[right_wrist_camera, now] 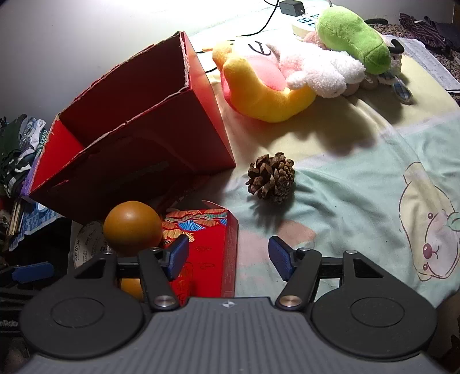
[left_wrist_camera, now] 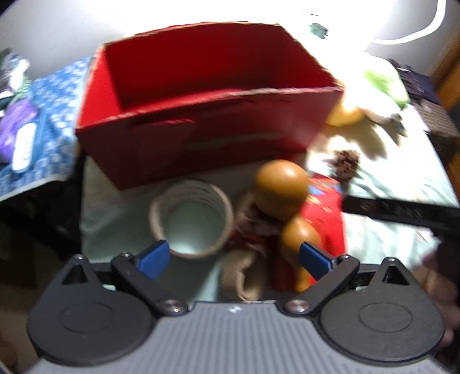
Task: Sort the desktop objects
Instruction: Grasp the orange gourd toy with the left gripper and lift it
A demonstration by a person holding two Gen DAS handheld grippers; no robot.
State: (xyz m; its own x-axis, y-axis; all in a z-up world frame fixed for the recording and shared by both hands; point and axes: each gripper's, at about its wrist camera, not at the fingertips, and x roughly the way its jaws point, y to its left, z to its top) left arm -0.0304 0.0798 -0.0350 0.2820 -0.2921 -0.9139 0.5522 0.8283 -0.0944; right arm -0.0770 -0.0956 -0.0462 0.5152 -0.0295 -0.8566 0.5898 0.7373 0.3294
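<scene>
In the left wrist view an open red cardboard box (left_wrist_camera: 201, 115) stands at the back. In front of it lie a tape roll (left_wrist_camera: 191, 221), a brown gourd (left_wrist_camera: 283, 187) with a burlap piece (left_wrist_camera: 244, 276), a flat red gift box (left_wrist_camera: 325, 207) and a pine cone (left_wrist_camera: 346, 162). My left gripper (left_wrist_camera: 234, 256) hangs open over the roll and the gourd, gripping nothing. The right wrist view shows the red cardboard box (right_wrist_camera: 138, 143), the gourd (right_wrist_camera: 132, 227), the flat gift box (right_wrist_camera: 207, 244) and the pine cone (right_wrist_camera: 271, 178). My right gripper (right_wrist_camera: 228, 256) is open above the gift box's right edge, holding nothing.
Plush toys, a yellow-pink one (right_wrist_camera: 267, 86) and a green one (right_wrist_camera: 353, 37), lie at the back right on a pale printed cloth (right_wrist_camera: 359, 187). A charger and cable (right_wrist_camera: 290, 7) sit behind them. Clothes and clutter (right_wrist_camera: 20, 149) fill the left side past the table's edge.
</scene>
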